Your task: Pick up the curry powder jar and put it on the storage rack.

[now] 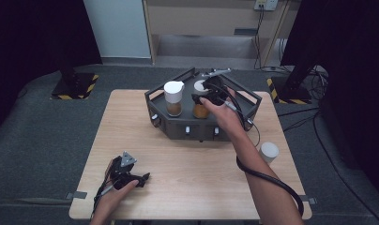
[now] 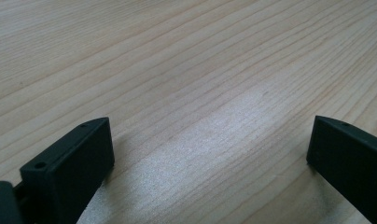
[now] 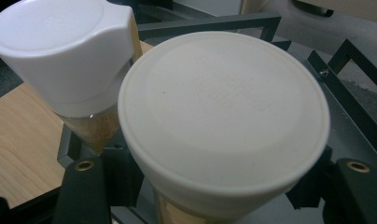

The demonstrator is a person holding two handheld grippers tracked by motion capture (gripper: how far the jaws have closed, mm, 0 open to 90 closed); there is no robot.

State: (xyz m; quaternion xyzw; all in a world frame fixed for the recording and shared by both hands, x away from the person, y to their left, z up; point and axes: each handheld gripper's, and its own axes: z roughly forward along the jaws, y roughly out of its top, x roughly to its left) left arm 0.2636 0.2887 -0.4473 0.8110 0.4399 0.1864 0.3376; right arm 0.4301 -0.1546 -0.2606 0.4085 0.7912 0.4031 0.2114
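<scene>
In the high view the right gripper (image 1: 207, 92) and the person's hand cover much of the round-lidded jar (image 1: 201, 108) in the dark tray (image 1: 246, 111); how the jaws sit against the jar cannot be made out there. In the right gripper view that jar's body is cut off by the bottom edge below its lid (image 3: 224, 116), and the jar with the spouted cap (image 3: 67, 51) beside it runs off the top and left edges. The jars' contents are too small to tell.
</scene>
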